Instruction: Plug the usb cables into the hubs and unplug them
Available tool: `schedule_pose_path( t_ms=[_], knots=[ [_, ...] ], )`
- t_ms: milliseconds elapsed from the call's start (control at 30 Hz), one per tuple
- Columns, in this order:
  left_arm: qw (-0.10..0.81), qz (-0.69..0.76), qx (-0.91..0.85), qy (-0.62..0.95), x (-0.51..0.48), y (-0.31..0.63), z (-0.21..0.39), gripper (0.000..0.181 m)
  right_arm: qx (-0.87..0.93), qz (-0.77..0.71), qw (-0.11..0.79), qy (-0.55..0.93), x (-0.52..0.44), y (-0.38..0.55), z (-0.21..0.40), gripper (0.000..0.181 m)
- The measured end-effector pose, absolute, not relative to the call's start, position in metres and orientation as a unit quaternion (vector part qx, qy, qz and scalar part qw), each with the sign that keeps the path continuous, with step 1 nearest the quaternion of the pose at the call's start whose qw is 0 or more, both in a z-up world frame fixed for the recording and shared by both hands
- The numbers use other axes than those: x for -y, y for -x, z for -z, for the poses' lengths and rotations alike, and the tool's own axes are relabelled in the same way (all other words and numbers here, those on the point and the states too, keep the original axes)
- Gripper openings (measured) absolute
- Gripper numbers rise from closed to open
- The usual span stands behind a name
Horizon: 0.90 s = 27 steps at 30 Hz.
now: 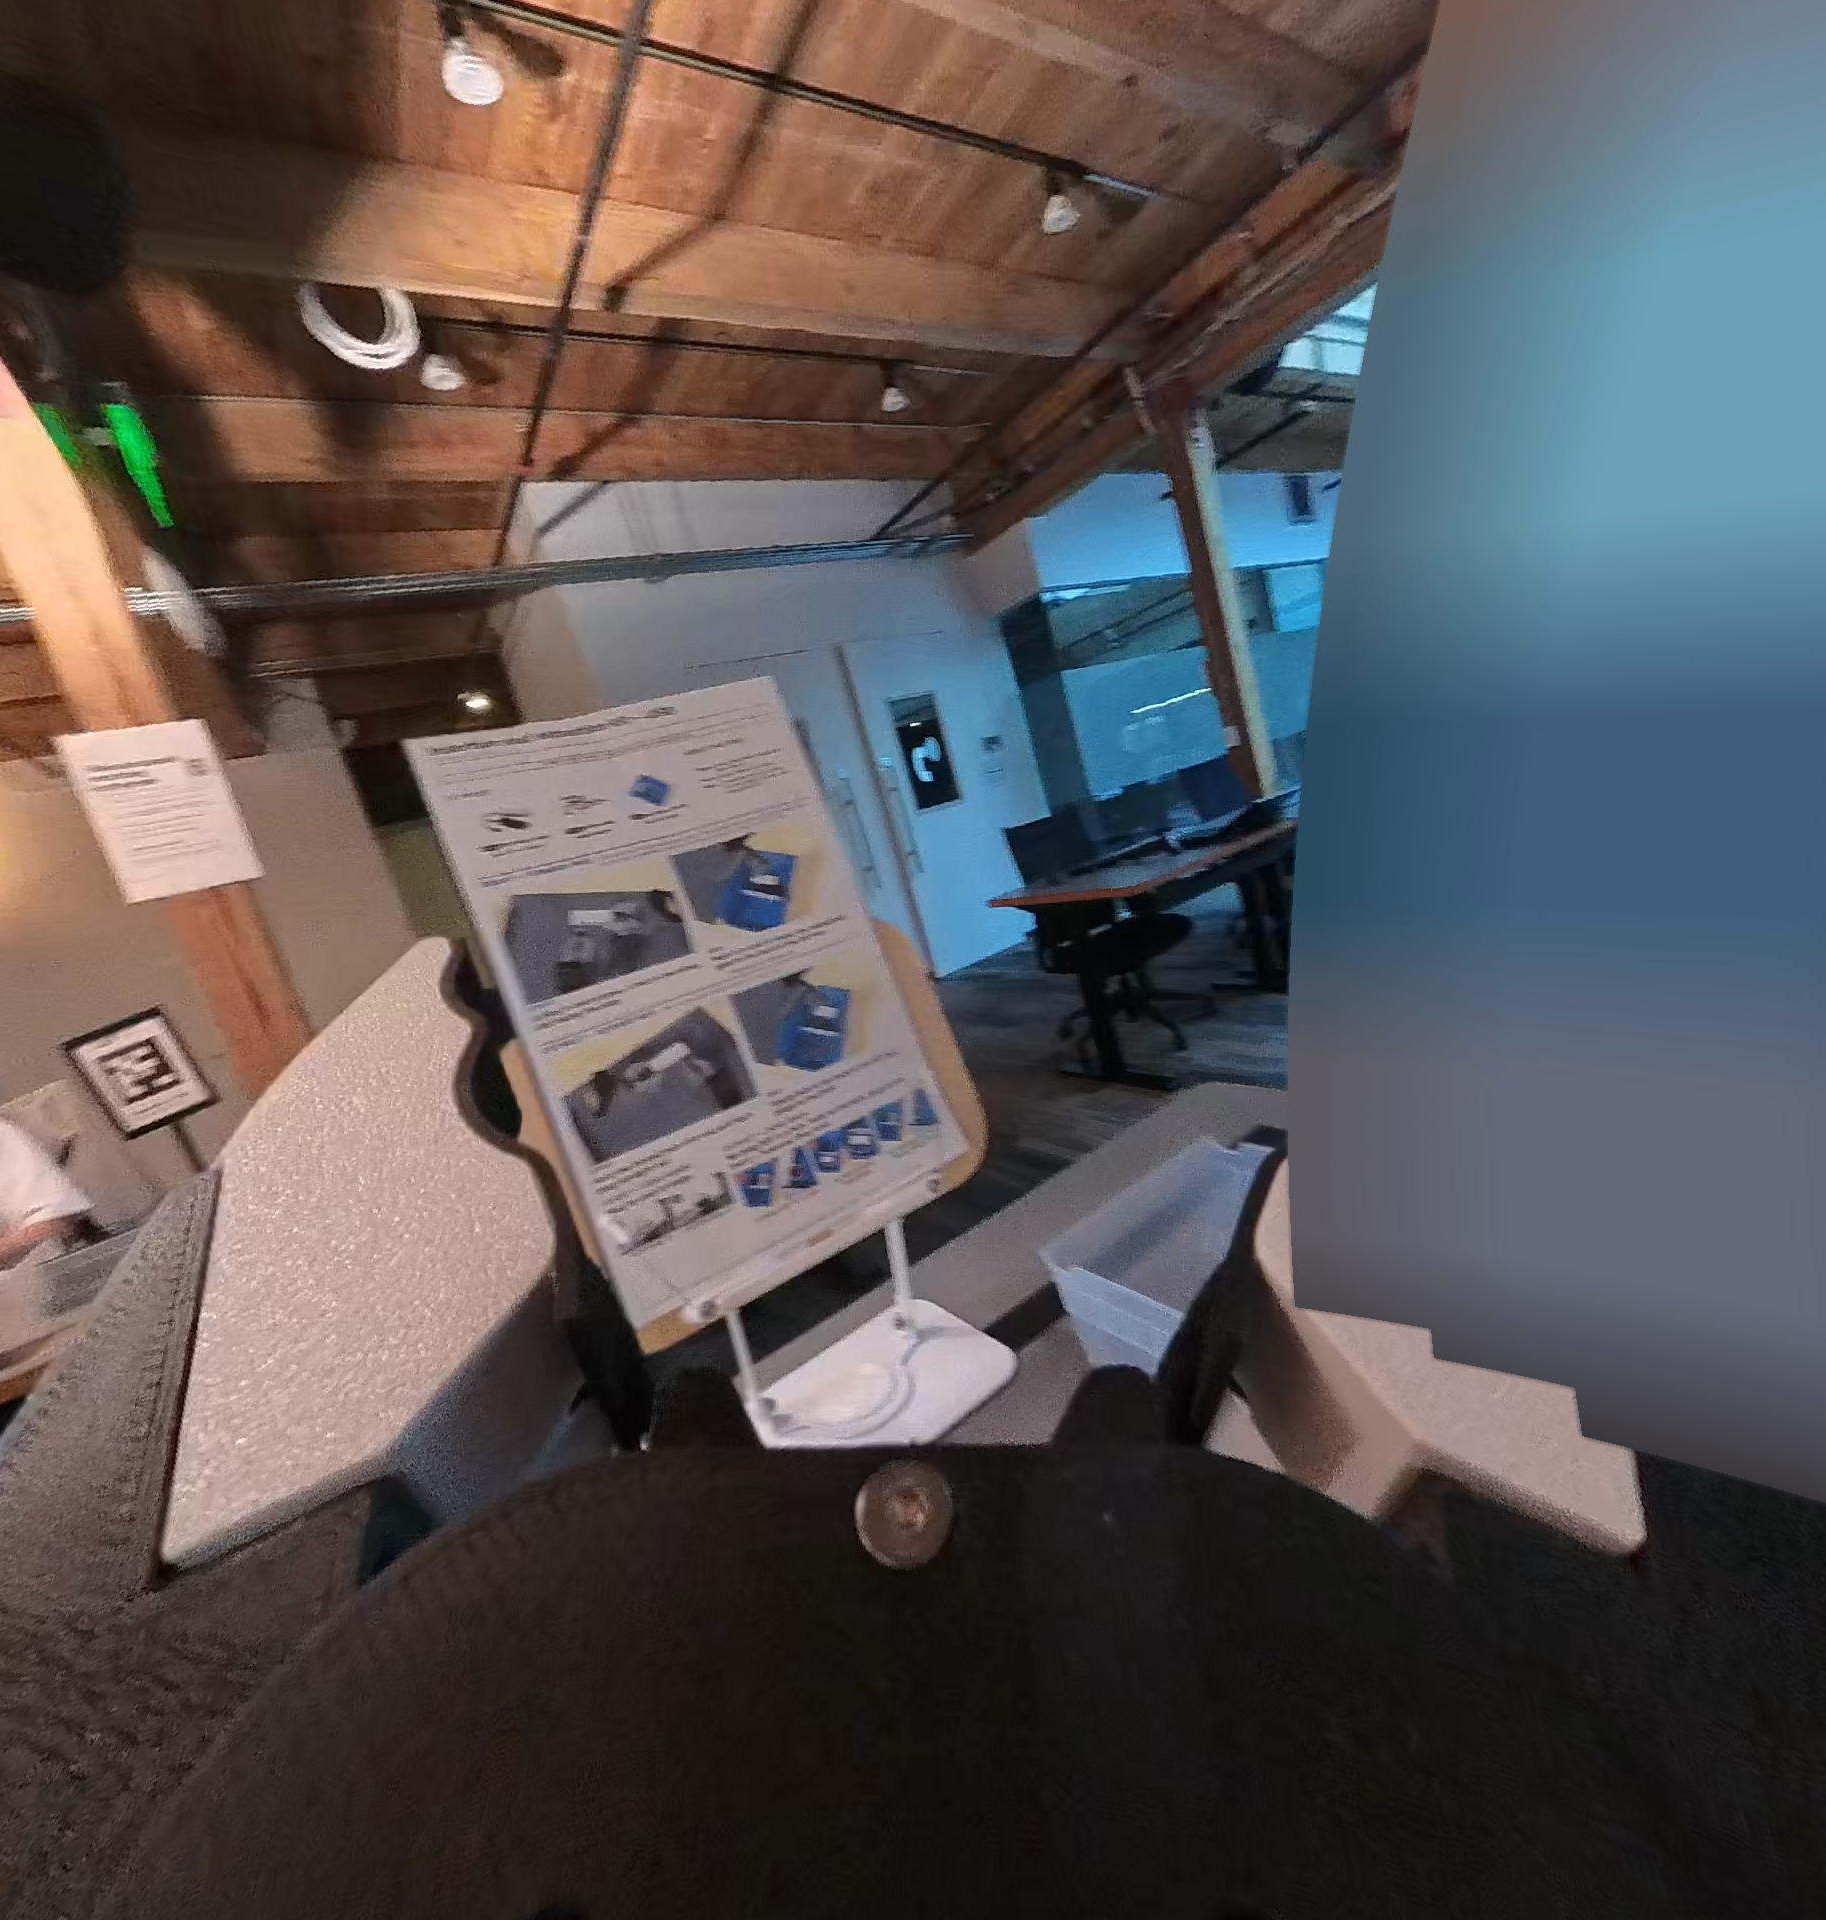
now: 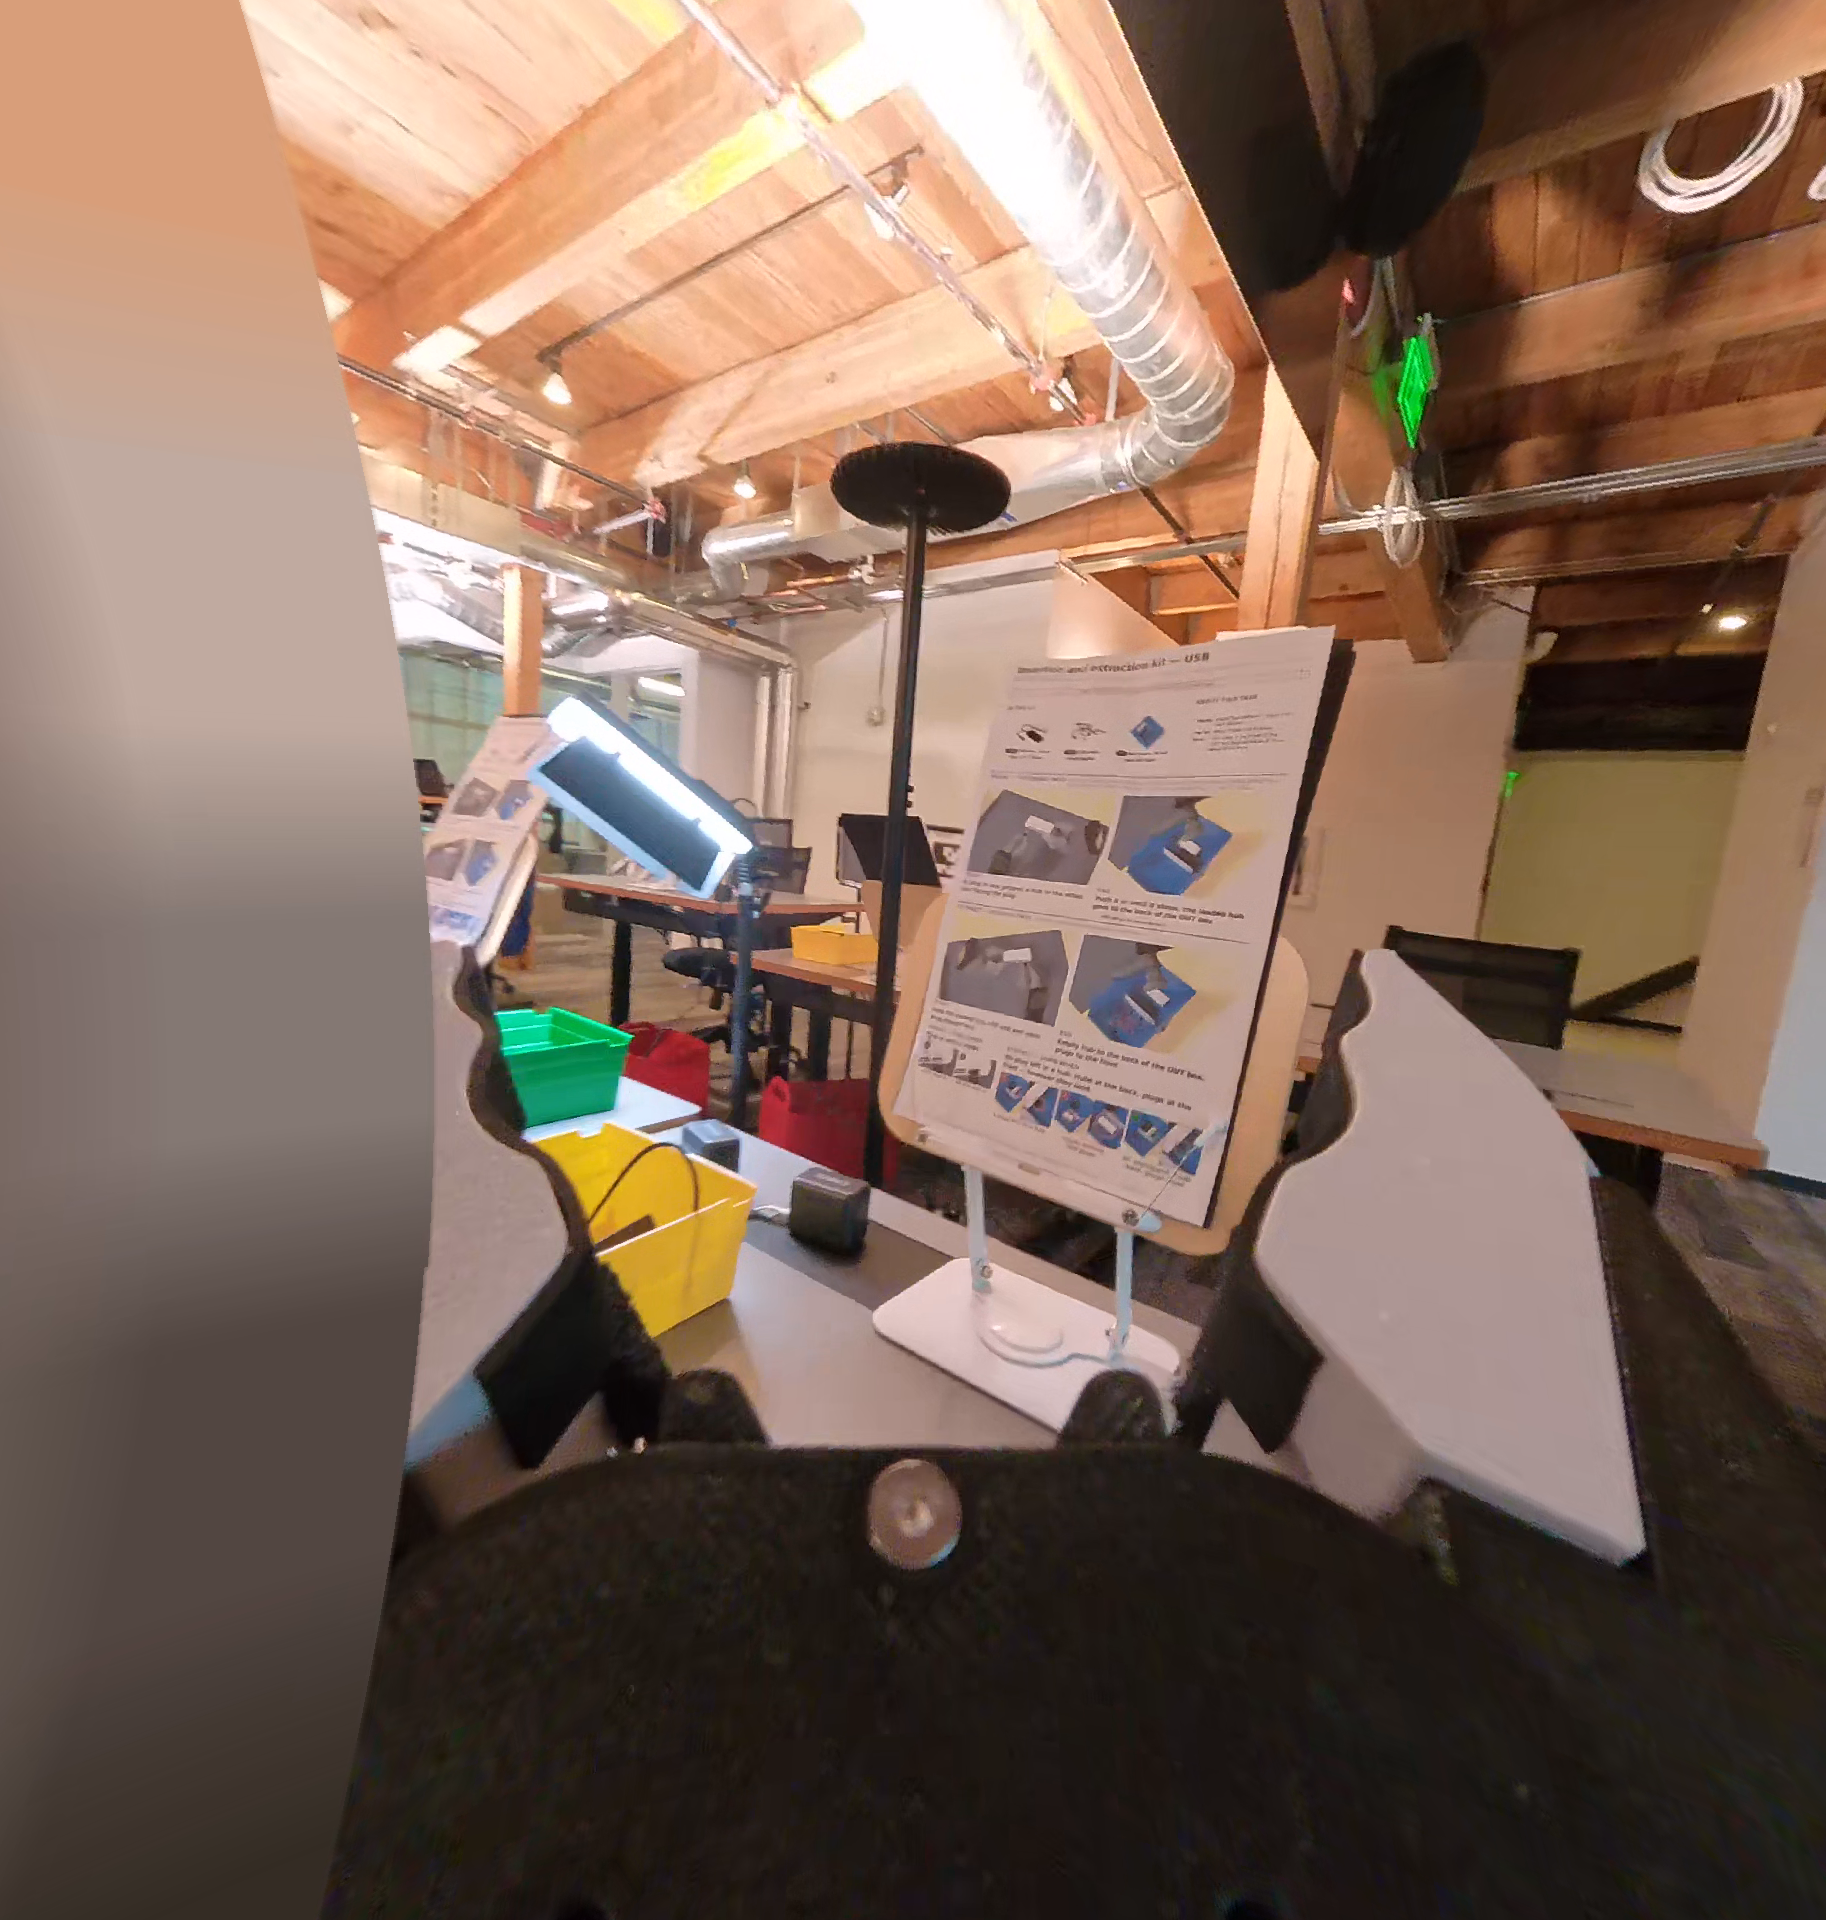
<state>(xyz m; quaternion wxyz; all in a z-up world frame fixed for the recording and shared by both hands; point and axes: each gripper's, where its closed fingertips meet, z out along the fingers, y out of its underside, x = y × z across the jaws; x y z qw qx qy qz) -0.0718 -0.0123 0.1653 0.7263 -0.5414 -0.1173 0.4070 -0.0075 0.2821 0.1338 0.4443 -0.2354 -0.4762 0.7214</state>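
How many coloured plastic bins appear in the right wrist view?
3: a yellow bin on the near table holding a black cable, a green bin behind it, a second yellow bin on a far desk. Others may be hidden.

- One instruction sheet (image 2: 1117, 935) on a stand with a white base (image 2: 1002, 1351); a second sheet (image 2: 488, 831) shows farther off at left in the right wrist view.
- Yellow bins: two, one near (image 2: 670, 1236) with a dark cable in it, one (image 2: 831, 942) on a far desk.
- Green bin (image 2: 561, 1070): one.
- Red bags: two (image 2: 670, 1060) (image 2: 815, 1122).
- Small dark box-shaped devices: two (image 2: 829, 1210) (image 2: 711, 1143).
- Clear plastic tray (image 1: 1148, 1257): one, left wrist view only.
- Lit panel lamp (image 2: 639, 810): one.
- Tall black pole with a round top (image 2: 919, 488): one.
- Green exit signs: one (image 2: 1416, 390) in the right wrist view.
- Coiled white cable on ceiling (image 2: 1719, 145): one.
- Black-and-white marker sign (image 1: 140, 1070): one.
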Motion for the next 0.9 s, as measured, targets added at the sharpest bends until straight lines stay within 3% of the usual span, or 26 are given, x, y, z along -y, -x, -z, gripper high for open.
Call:
schedule_pose_path(
  t_ms=[300, 667, 733, 800, 900],
  knots=[
    [0.706, -0.414, 0.229, 0.528, 0.035, 0.168, -0.136, 0.145, 0.506, -0.643, 0.498, 0.288, -0.219, 0.149, -0.147, 0.145],
    [0.474, -0.436, 0.403, 0.650, 0.127, 0.264, -0.021, 0.143, 0.589, -0.668, 0.368, 0.268, -0.154, 0.192, -0.081, 0.143],
    [0.457, -0.407, 0.446, 0.653, 0.148, 0.277, 0.004, 0.133, 0.598, -0.664, 0.363, 0.265, -0.153, 0.193, -0.078, 0.139],
    [0.451, -0.332, 0.491, 0.667, 0.157, 0.283, 0.035, 0.107, 0.609, -0.657, 0.361, 0.258, -0.152, 0.193, -0.075, 0.137],
    [0.409, -0.250, 0.553, 0.682, 0.176, 0.287, 0.081, 0.096, 0.623, -0.643, 0.369, 0.250, -0.151, 0.194, -0.071, 0.133]
  ],
)
